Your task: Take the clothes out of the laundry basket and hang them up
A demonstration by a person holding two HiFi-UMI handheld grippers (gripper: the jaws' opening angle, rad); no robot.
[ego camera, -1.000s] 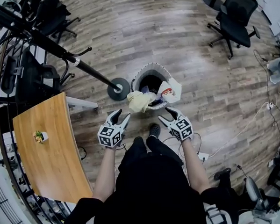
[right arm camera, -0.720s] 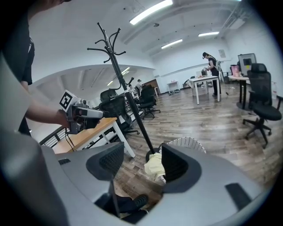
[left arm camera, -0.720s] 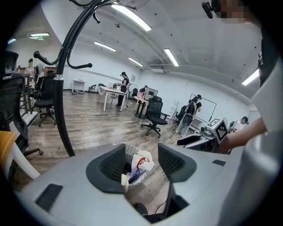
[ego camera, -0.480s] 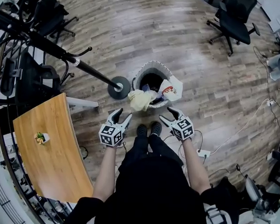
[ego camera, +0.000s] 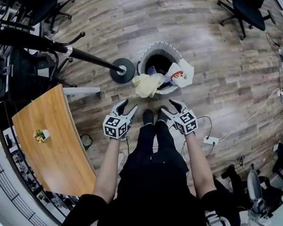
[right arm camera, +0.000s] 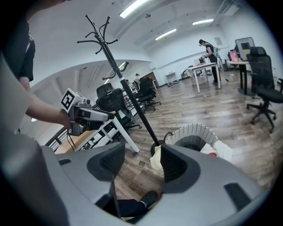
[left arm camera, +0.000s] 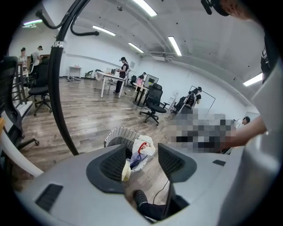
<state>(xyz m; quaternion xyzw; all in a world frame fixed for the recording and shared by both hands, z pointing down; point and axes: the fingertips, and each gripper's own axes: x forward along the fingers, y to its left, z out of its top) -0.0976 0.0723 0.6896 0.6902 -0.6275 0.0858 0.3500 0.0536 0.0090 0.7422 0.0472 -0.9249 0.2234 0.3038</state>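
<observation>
A white mesh laundry basket [ego camera: 160, 51] stands on the wood floor in front of my feet. A pale yellow garment [ego camera: 146, 85] hangs over its near rim and a white garment with red print [ego camera: 180, 74] over its right rim. Both grippers hover short of the basket, empty. My left gripper [ego camera: 127, 106] is open, jaws wide apart, and in the left gripper view [left arm camera: 140, 162] the basket [left arm camera: 117, 134] shows beyond them. My right gripper [ego camera: 170, 106] is open too, and its own view [right arm camera: 138, 163] looks at the basket [right arm camera: 194, 132] and the yellow garment [right arm camera: 156, 161].
A black coat stand rises from a round base [ego camera: 122, 70] just left of the basket; its pole [right arm camera: 132, 95] crosses the right gripper view. A curved wooden table [ego camera: 50, 148] is at my left. Office chairs [ego camera: 248, 12] stand farther off, and cables with a power strip [ego camera: 210, 139] lie at right.
I have stepped forward, so the basket and coat-stand base sit nearer my feet. Both grippers have come slightly closer to the basket, still open and empty.
</observation>
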